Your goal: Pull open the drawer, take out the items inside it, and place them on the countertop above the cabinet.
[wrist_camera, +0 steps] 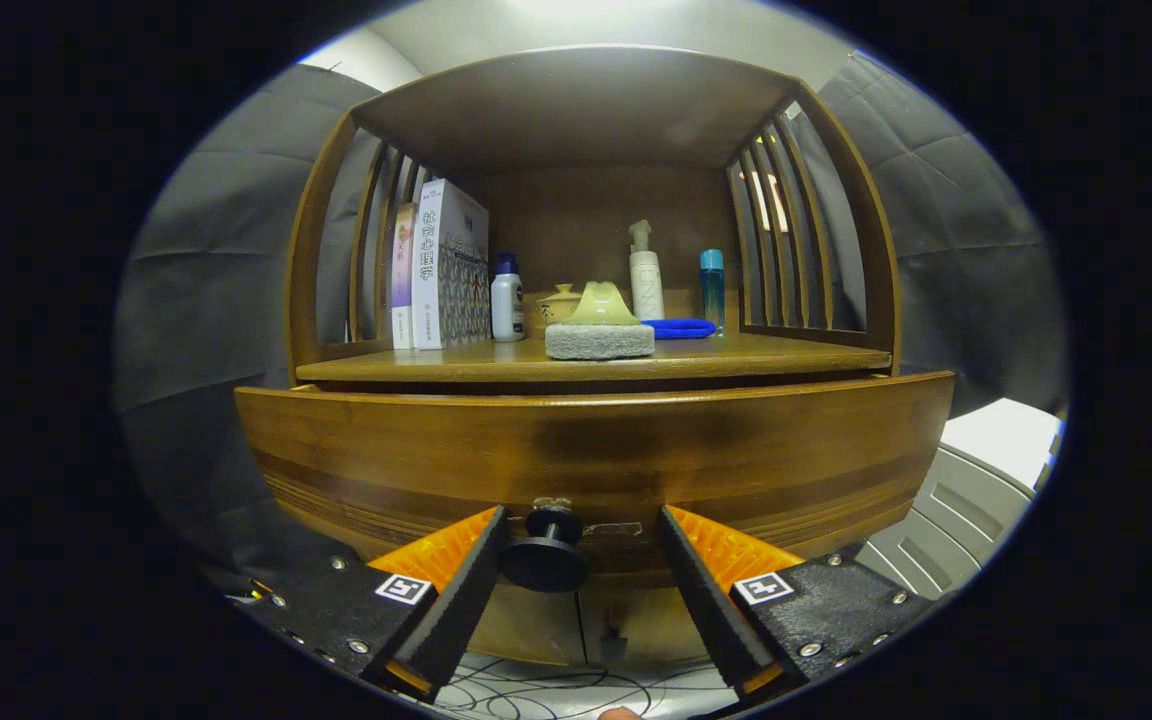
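Observation:
The wooden cabinet's drawer front [586,450] spans the view just ahead of my fingers and stands out a little from the countertop [776,355] above it. Its dark round knob [546,553] sits between the fingers of my gripper [584,528], close against the left finger, with a gap to the right finger. The gripper is open. The drawer's inside is hidden behind its front.
On the countertop stand upright books [441,265], a white bottle with a blue cap [507,300], a grey block with a yellowish piece on top [599,340], a small pot [561,303], a pump bottle [646,275], a blue tube [712,285] and a blue cloth [681,327]. Slatted sides and a shelf roof enclose it. Grey equipment [966,500] is to the right; cables [556,690] lie on the floor.

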